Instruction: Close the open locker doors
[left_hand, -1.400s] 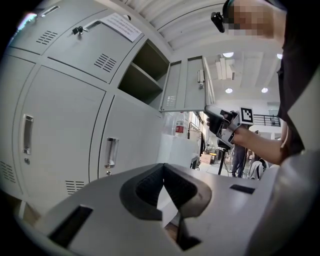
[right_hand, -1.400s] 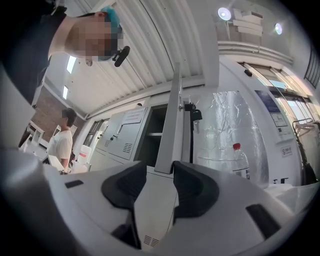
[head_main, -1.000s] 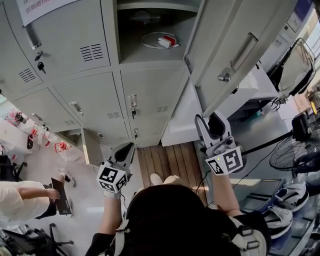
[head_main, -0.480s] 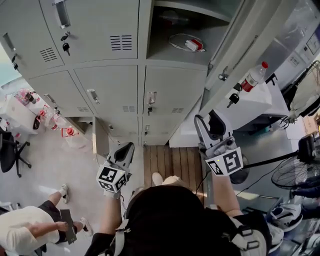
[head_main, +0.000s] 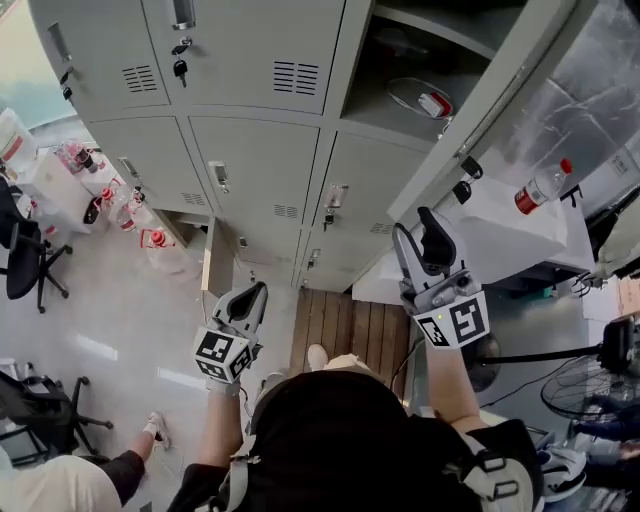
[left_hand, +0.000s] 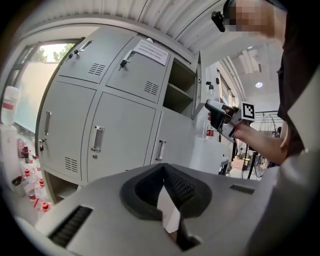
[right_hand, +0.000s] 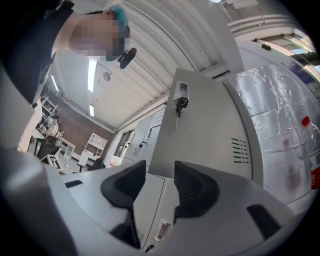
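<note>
Both tongs have travelled sideways along the locker bank (head_main: 250, 60) since a second ago, and the head view has swung with them, so the open upper locker door (head_main: 495, 110) now runs as a slanted grey band across the upper right. A bottle (head_main: 541, 186) with a red cap, not seen a second ago, now shows just right of that door on a white counter (head_main: 500, 235).

The right tongs (head_main: 415, 228) sit just below the door's free edge, close to the key (head_main: 462, 190) hanging from its lock but not touching it. Their jaws have been opening and now stand wide apart; in the right gripper view (right_hand: 159, 170) only the door's face (right_hand: 210, 130) shows through the gap, with the key (right_hand: 179, 104) above, and nothing is gripped.

The left tongs (head_main: 258, 290) are well to the left of the door and lower in the head view. In the left gripper view (left_hand: 162, 167) their pads meet at the tip and hold nothing.

Left of the door lies its open compartment, holding a coiled cable (head_main: 420, 98). Further down and left of the door, a bottom-row locker door (head_main: 214, 262) also stands open. A wooden floor strip (head_main: 345, 330) lies below the door, in front of the lockers, and an office chair (head_main: 30, 255) stands far to its left.
</note>
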